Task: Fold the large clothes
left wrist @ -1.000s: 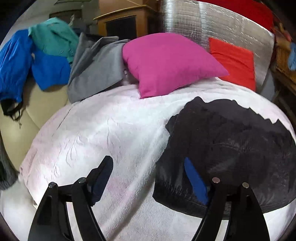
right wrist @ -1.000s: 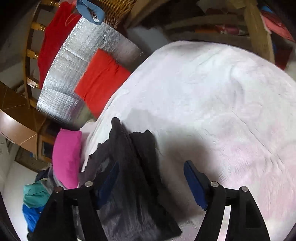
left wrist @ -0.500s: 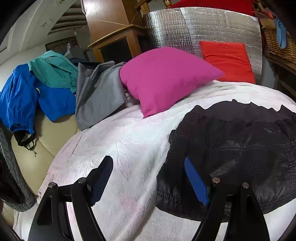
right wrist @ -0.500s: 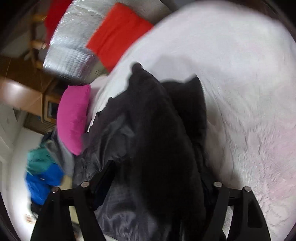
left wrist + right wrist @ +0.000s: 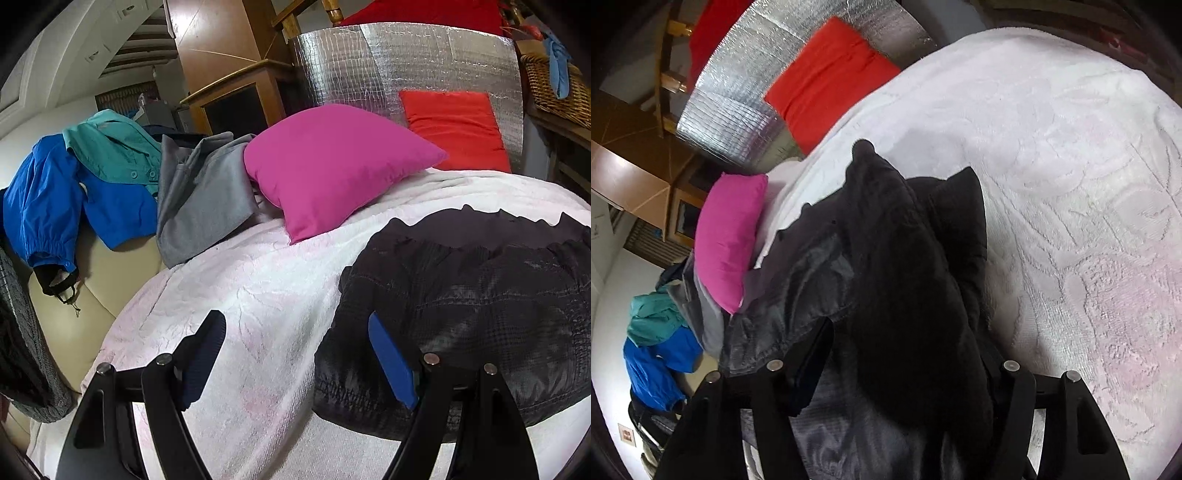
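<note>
1. The black jacket (image 5: 476,317) lies on the white blanket (image 5: 258,295) that covers the bed. Its quilted body is spread flat, with the long axis running left to right across my left wrist view. Its hem edge is nearest that camera.
2. In the right wrist view, a bunched fold of the black jacket (image 5: 905,295) rises between the fingers of my right gripper (image 5: 905,369). The right gripper's fingers stand wide apart with the fabric filling the gap. I cannot tell whether they clamp it, because the cloth hides the right-hand pad.
3. My left gripper (image 5: 295,354) is apart and holds nothing. Its right finger overlaps the jacket's near left corner in the view; its left finger is over bare blanket. The jacket therefore lies ahead and to the right of this gripper.
4. Judgement: the right gripper is the nearer one and is already at the cloth. The next fold turns on carrying that raised portion across the long axis toward the left side.
5. Pose: the left gripper points forward and slightly down along the bed. The right gripper is rolled to one side and looks steeply down.
6. Beyond the jacket: a magenta pillow (image 5: 332,166), a red cushion (image 5: 454,129) and a grey garment (image 5: 203,199).
</note>
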Motion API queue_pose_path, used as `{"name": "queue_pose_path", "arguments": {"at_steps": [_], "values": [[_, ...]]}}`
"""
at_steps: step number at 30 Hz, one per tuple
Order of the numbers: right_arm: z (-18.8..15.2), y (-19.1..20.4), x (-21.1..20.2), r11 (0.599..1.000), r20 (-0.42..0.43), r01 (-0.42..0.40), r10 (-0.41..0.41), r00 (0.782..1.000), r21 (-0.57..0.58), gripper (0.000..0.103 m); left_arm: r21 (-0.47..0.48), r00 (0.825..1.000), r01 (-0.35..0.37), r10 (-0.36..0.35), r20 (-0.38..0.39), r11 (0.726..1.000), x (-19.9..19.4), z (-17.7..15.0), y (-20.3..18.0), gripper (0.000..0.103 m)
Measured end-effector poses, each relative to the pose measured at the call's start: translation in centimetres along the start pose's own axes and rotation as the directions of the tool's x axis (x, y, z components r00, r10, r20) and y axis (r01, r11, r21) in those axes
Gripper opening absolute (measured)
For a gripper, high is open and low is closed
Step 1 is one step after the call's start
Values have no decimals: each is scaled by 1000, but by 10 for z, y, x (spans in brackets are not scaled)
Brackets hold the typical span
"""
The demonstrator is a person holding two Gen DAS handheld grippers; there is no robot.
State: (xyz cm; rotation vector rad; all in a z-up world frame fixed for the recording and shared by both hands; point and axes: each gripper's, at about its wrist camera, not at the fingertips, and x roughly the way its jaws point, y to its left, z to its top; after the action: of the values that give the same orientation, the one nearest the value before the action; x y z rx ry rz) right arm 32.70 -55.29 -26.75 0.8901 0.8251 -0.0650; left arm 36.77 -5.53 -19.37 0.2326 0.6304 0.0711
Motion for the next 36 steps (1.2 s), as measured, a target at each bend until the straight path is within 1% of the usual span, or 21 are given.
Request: {"name": "queue_pose_path", "arguments": {"at_steps": [4, 6, 7, 9, 11, 13, 14, 15, 18, 19, 20, 21, 22, 24, 25, 26, 28, 30, 33, 34, 36], "values": [[2, -5, -6, 999, 3, -12, 12, 1000, 33, 70, -6, 999, 33, -33, -19, 999, 3, 3, 1, 80], [5, -11, -10, 998, 1, -24, 24, 1000, 58, 70, -46, 992, 111, -114, -50, 993, 10, 10, 8, 80], [7, -15, -12, 997, 2, -28, 28, 1000, 72, 73, -67, 984, 159, -163, -66, 985, 15, 15, 12, 81], [10, -22, -13, 994, 3, -32, 32, 999, 102, 75, -137, 949, 277, -294, -117, 951, 37, 25, 25, 86], [10, -26, -9, 991, -11, -48, 50, 999, 125, 76, -231, 898, 361, -403, -176, 904, 64, 28, 38, 86], [10, -27, -1, 989, -43, -70, 77, 996, 134, 79, -332, 838, 399, -487, -246, 855, 91, 21, 43, 86], [10, -27, 3, 988, -61, -76, 85, 994, 133, 80, -410, 775, 427, -560, -292, 806, 109, 12, 44, 86], [9, -26, 10, 987, -91, -90, 102, 991, 134, 80, -464, 730, 440, -607, -314, 769, 120, 5, 42, 86], [6, -20, 27, 985, -137, -108, 126, 983, 135, 83, -495, 640, 497, -686, -346, 713, 131, -4, 24, 86], [4, -16, 30, 989, -137, -97, 112, 984, 112, 84, -492, 614, 524, -709, -348, 695, 131, -5, 16, 86], [3, -13, 31, 991, -129, -98, 109, 986, 90, 84, -491, 598, 540, -722, -349, 684, 129, -7, 10, 86], [1, -9, 32, 992, -120, -108, 116, 986, 71, 84, -476, 594, 552, -724, -352, 685, 126, -8, 2, 86], [-1, -5, 31, 994, -112, -105, 109, 988, 44, 82, -459, 603, 556, -716, -351, 693, 123, -8, -3, 86], [-5, 5, 29, 999, -84, -36, 33, 996, -25, 61, -462, 622, 545, -707, -338, 700, 118, -9, -9, 61], [-6, 9, 28, 999, -62, -4, 2, 998, -47, 46, -473, 629, 531, -701, -336, 703, 118, -10, -9, 45], [-6, 11, 25, 999, -44, -4, 2, 999, -49, 40, -483, 641, 517, -693, -329, 707, 116, -11, -8, 38], [-6, 20, 15, 997, 7, -2, 3, 1000, -82, 34, -503, 647, 513, -699, -306, 695, 110, -12, -6, 31], [-7, 34, 0, 991, 80, 6, 5, 997, -137, 33, -491, 652, 531, -703, -285, 691, 96, -12, -8, 29], [-7, 35, -5, 988, 108, 36, -20, 994, -150, 33, -423, 662, 565, -695, -281, 709, 70, -17, -16, 29], [-5, 29, 0, 990, 92, 56, -44, 995, -132, 33, -409, 669, 553, -680, -300, 725, 68, -21, -18, 29], [-3, 10, 20, 992, 0, 101, -101, 995, -73, 35, -401, 681, 511, -643, -350, 760, 76, -24, -17, 40]]}}
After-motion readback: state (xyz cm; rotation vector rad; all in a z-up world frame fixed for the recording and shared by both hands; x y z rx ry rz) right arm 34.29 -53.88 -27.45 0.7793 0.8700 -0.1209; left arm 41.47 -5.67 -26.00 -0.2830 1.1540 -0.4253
